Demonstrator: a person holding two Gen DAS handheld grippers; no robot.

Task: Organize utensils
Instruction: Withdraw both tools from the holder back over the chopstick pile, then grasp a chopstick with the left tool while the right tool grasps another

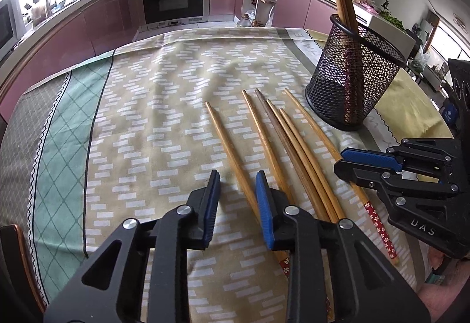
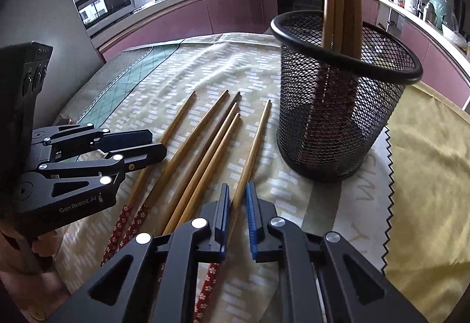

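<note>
Chopsticks (image 1: 293,146): we see six lying on the tablecloth (image 1: 147,117), tips pointing away, patterned ends nearest us.
Mesh holder (image 2: 337,117): upright just beside them; several chopsticks stand inside.
Left gripper (image 1: 238,185): jaws apart, straddling the leftmost stick.
Right gripper (image 2: 238,196): jaws narrowly apart around the rightmost stick.

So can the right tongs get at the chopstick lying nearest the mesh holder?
Probably yes: the right tongs are open and already straddle that chopstick, with the mesh holder standing clear to the side.
</note>
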